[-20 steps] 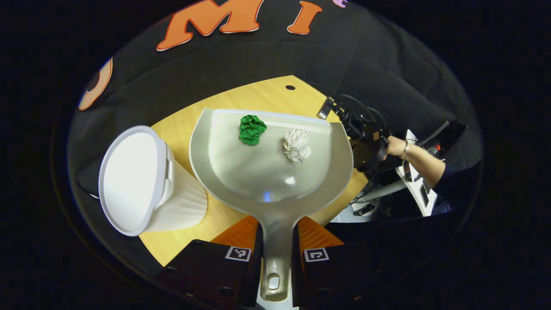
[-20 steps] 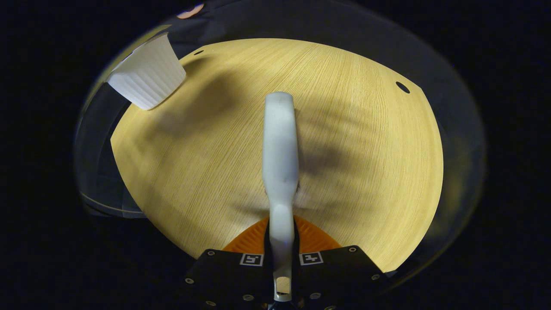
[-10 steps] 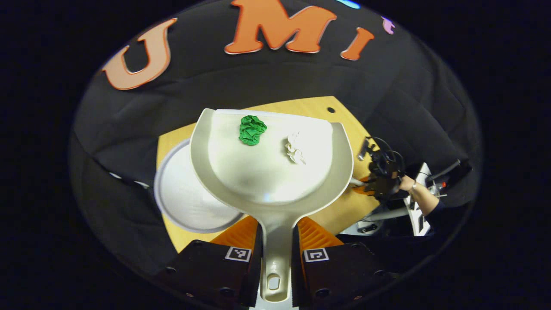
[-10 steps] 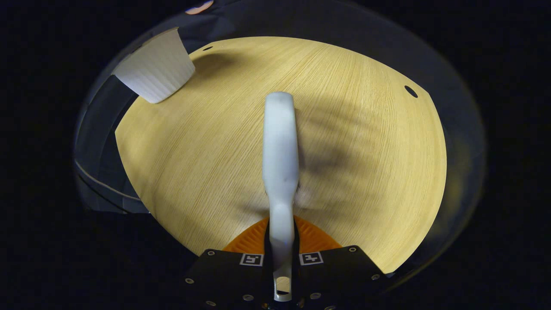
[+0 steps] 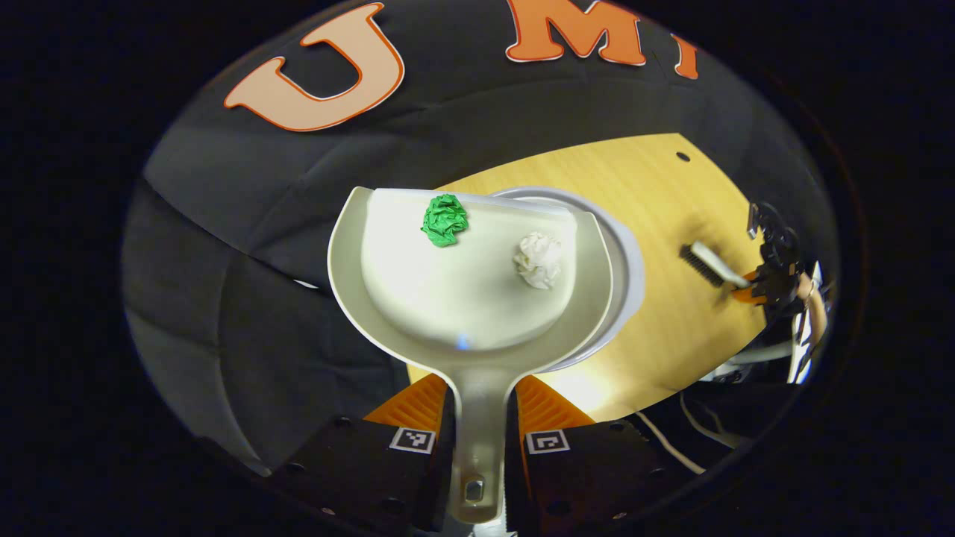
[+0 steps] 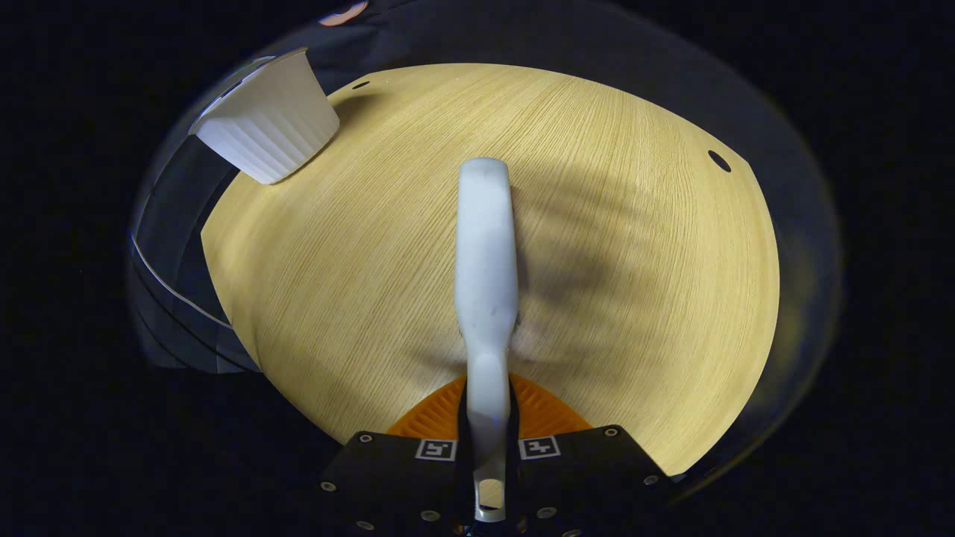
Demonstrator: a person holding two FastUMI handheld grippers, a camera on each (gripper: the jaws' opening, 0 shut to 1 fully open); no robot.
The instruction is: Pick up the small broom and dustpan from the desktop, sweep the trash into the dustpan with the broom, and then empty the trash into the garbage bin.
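The left gripper (image 5: 481, 418) clamps both fingers on the handle of a grey dustpan (image 5: 418, 313), held above a white garbage bin (image 5: 625, 261) whose rim curves out from behind the pan's right edge. In the pan lie a crumpled green paper ball (image 5: 445, 219) near the front lip and a crumpled white paper ball (image 5: 539, 259) to its right, well apart. Farther off over the wooden desktop (image 5: 656, 328), the right gripper (image 5: 750, 287) holds the small broom (image 5: 709, 265), bristles down. In the right gripper view, its fingers (image 6: 440, 414) close on the broom's pale handle, with the ribbed bin at the desk's far left corner.
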